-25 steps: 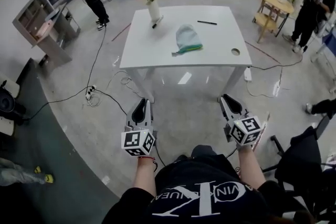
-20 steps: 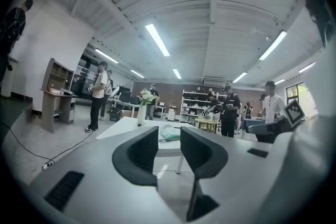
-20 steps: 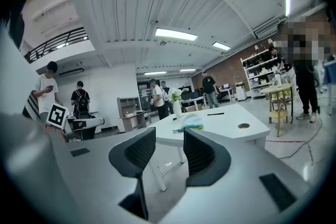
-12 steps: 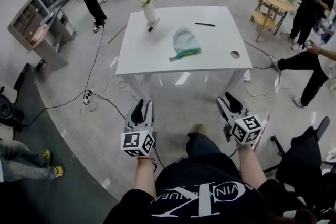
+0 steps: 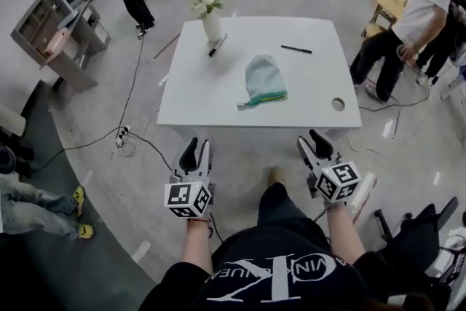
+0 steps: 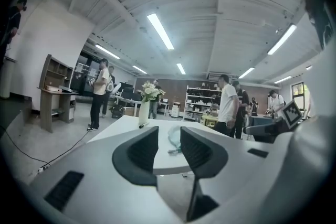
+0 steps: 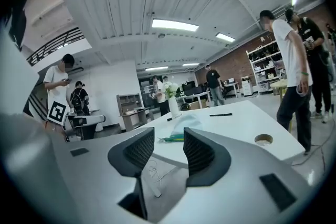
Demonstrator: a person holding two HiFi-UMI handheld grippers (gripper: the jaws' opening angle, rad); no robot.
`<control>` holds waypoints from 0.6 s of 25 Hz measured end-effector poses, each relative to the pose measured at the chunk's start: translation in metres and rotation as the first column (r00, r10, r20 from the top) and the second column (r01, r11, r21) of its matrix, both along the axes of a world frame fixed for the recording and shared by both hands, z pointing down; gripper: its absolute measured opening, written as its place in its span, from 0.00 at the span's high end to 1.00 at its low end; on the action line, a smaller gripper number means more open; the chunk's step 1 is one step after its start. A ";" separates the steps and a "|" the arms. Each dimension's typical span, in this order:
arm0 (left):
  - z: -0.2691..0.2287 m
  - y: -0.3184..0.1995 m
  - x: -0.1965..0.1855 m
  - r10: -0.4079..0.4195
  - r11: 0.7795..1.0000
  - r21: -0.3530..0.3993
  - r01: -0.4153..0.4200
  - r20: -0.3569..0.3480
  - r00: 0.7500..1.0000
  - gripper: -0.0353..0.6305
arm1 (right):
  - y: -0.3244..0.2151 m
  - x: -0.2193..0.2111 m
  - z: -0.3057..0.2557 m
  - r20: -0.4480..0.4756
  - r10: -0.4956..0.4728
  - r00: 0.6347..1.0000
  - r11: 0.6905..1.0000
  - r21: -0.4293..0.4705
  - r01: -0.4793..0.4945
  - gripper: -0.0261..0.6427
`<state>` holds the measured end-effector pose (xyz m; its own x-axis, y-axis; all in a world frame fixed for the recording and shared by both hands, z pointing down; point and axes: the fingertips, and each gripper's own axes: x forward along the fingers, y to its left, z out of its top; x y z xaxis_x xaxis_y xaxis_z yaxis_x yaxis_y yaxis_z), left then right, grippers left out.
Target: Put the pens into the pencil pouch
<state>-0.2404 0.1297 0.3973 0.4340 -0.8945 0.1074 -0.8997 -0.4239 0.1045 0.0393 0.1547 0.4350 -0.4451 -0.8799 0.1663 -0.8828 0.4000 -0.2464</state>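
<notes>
The pale teal pencil pouch (image 5: 262, 79) lies in the middle of the white table (image 5: 218, 113), with its green edge towards me. A black pen (image 5: 296, 49) lies behind it to the right. A dark marker (image 5: 217, 45) rests beside the flower vase (image 5: 211, 24) at the back left. Both grippers hang in front of the table's near edge, short of it. My left gripper (image 5: 196, 154) is open and empty. The jaws of my right gripper (image 5: 314, 145) are opening with nothing between them. The pouch (image 6: 172, 138) (image 7: 182, 124) shows far off between both pairs of jaws.
A person in a white shirt (image 5: 408, 14) stands close to the table's right side. More people stand at the back. Cables (image 5: 131, 135) trail over the floor on the left by a shelf unit (image 5: 58, 33). A round hole (image 5: 338, 104) sits in the table's right front corner.
The table has come closer in the head view and both grippers' jaws have spread apart. A person in a white shirt has walked up at the right.
</notes>
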 end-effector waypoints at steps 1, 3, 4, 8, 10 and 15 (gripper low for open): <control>-0.001 -0.012 0.005 0.003 1.000 -0.005 -0.003 0.002 1.000 0.77 | -0.012 0.003 0.001 -0.003 -0.004 1.000 1.000 -0.005 0.004 0.69; -0.001 -0.037 0.016 0.007 1.000 -0.013 -0.006 0.004 1.000 0.77 | -0.035 0.011 0.002 -0.006 -0.008 1.000 1.000 -0.017 0.008 0.69; -0.001 -0.049 0.021 0.006 1.000 -0.015 -0.006 0.002 1.000 0.77 | -0.047 0.016 0.003 -0.006 -0.010 1.000 1.000 -0.022 0.010 0.69; 0.004 -0.093 0.045 0.008 0.999 -0.032 -0.008 -0.004 1.000 0.77 | -0.091 0.032 0.006 -0.014 -0.030 0.999 0.999 -0.045 0.030 0.69; 0.008 -0.113 0.057 0.015 0.999 -0.047 -0.015 -0.004 1.000 0.77 | -0.110 0.040 0.009 -0.024 -0.041 0.999 0.998 -0.055 0.039 0.69; 0.011 -0.162 0.088 0.027 0.998 -0.052 -0.027 -0.001 1.000 0.77 | -0.158 0.061 0.011 -0.033 -0.071 0.997 0.995 -0.073 0.068 0.68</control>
<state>-0.1520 -0.0328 0.4081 0.4583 -0.8755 0.1534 -0.8877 -0.4425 0.1270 0.0999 -0.0034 0.4462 -0.4972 -0.8325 0.2445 -0.8623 0.4430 -0.2453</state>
